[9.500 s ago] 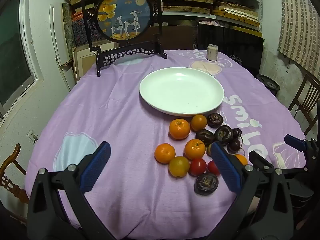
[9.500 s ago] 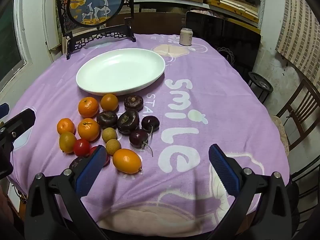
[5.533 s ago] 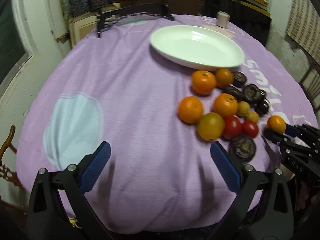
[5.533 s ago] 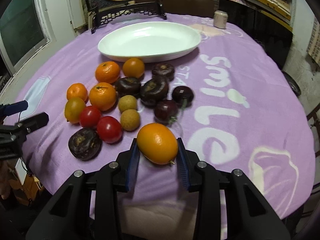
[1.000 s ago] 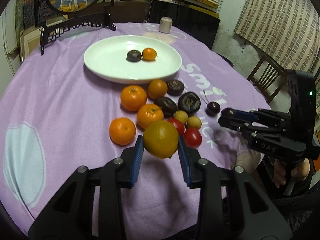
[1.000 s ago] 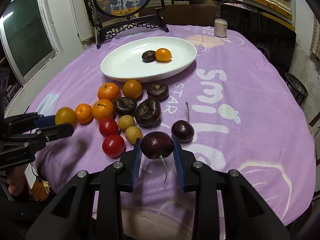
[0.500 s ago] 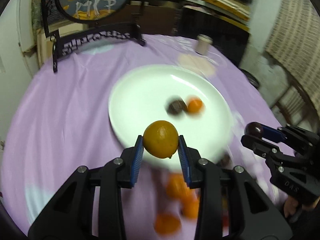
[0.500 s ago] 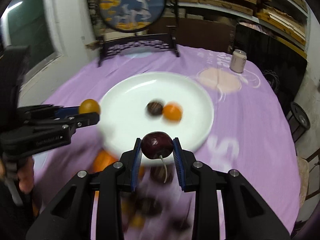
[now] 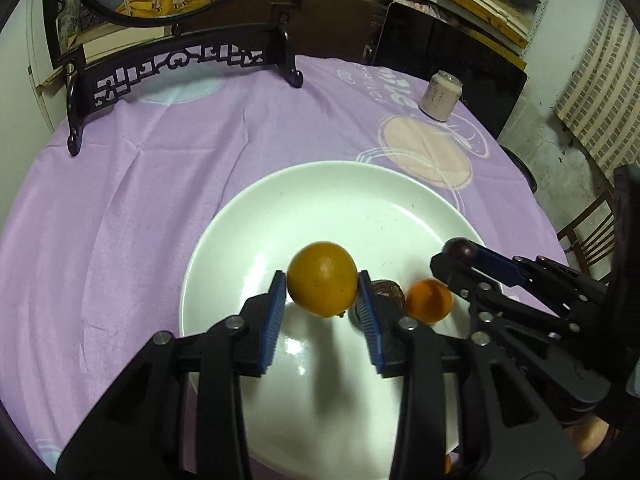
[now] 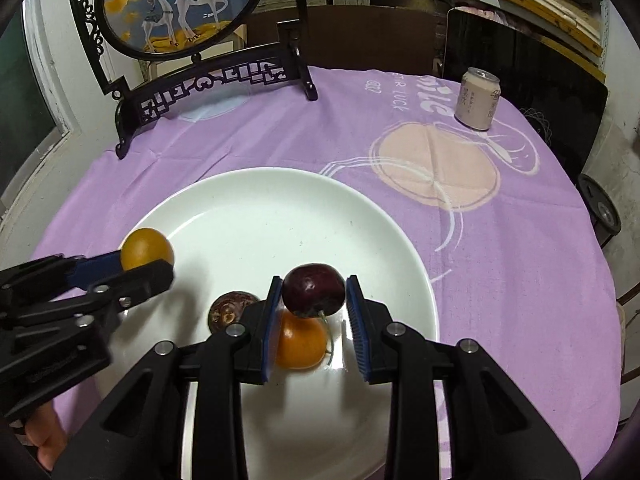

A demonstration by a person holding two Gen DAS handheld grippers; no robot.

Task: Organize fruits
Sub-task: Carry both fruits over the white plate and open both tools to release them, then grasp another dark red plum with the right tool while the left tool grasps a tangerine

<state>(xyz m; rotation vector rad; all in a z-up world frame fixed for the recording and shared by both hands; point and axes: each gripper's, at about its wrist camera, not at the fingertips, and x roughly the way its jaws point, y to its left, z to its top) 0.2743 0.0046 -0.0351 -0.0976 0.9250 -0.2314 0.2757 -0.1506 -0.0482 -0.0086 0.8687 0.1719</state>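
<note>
Centre frame: left gripper (image 9: 322, 312) jaws opening, round yellow-orange citrus fruit (image 9: 322, 279) between blue pads above white round plate (image 9: 256, 216). Right of it: dark wrinkled fruit (image 9: 387, 292), small orange fruit (image 9: 429, 300) on plate.

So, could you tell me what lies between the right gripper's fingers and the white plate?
A dark cherry, over a small orange fruit on the plate, in the right wrist view.
</note>
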